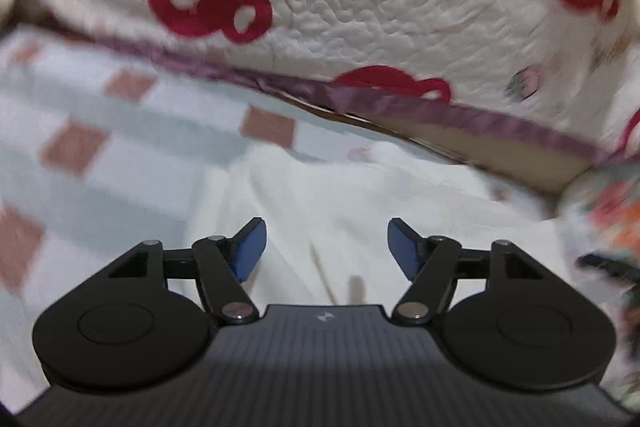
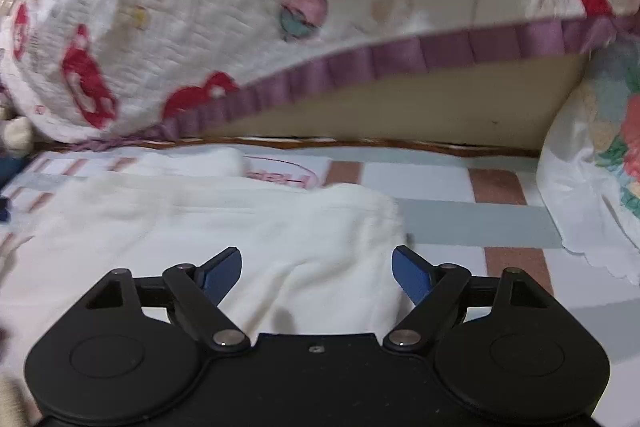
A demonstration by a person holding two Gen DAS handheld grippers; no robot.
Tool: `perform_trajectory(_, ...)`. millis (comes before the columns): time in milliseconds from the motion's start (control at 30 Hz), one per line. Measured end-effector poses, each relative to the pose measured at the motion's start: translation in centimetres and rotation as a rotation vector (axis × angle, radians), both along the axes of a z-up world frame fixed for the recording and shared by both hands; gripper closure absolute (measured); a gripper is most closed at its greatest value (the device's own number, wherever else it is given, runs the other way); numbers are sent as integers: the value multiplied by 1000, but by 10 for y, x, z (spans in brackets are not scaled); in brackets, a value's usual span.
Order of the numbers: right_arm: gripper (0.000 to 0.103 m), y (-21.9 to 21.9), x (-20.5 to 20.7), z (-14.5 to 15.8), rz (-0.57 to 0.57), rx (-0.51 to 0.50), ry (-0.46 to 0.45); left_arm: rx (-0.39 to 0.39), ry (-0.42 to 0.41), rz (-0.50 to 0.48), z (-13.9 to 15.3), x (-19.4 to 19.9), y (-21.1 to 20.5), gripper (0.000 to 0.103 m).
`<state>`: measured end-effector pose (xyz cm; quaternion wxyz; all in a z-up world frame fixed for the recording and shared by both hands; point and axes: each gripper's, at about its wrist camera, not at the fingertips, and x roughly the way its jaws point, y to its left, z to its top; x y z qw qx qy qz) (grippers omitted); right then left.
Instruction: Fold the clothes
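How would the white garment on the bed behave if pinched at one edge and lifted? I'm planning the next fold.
The white garment would probably hang floppy: it lies in soft wrinkles and rounded folds. It looks light, thin cloth, so one edge likely lifts easily. It may drag and bunch on the checked sheet rather than slide flat.

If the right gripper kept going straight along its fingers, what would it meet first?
Most likely the white garment lying on the checked sheet: it fills the space between and ahead of the open right gripper, which points downward. Depth is unclear.
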<state>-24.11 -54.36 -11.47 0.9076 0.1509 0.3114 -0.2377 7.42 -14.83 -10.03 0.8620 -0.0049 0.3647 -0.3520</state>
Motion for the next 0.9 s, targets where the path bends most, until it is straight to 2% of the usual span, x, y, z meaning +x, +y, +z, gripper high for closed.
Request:
perform_trajectory(67, 18, -16, 4, -11, -54, 21, -10, 51, -13, -31, -7, 16, -13, 36)
perform_trajectory(167, 18, -40, 4, -23, -104, 154, -61, 49, 54, -61, -20, 46, -15, 35)
perform_trajectory(300, 18, -50, 12, -37, -104, 166, -64, 2, 112, -98, -36, 72, -9, 32)
perform_trajectory(400, 19, -58, 20, -49, -111, 216, -69, -34, 144, -151, -47, 79, -12, 28)
perform_trajectory(433, 25, -60, 22, -51, -108, 229, -78, -38, 146, -174, -51, 79, -15, 27)
perform_trajectory(467, 40, -61, 26, -53, -98, 236, -83, -32, 137, -194, -53, 78, -19, 27)
perform_trajectory(533, 58, -61, 30, -52, -71, 224, -82, 10, 89, -219, -56, 75, -29, 29)
perform_trajectory(567, 71, -58, 32, -50, -58, 199, -86, 58, 56, -230, -57, 73, -35, 42)
perform_trajectory(600, 77, -54, 33, -47, -47, 152, -89, 133, 16, -239, -57, 69, -42, 81)
perform_trajectory(633, 81, -50, 34, -45, -36, 107, -81, 183, -21, -248, -56, 65, -48, 86)
perform_trajectory(700, 88, -44, 36, -41, -18, 47, -70, 224, -92, -263, -50, 54, -53, 92)
perform_trajectory(767, 92, -39, 37, -37, -9, 9, -59, 246, -174, -261, -42, 42, -53, 93)
perform_trajectory(833, 92, -36, 36, -33, -20, -10, -52, 233, -235, -251, -31, 31, -49, 93)
perform_trajectory(900, 92, -34, 36, -29, -35, -19, -45, 188, -254, -230, -19, 27, -43, 94)
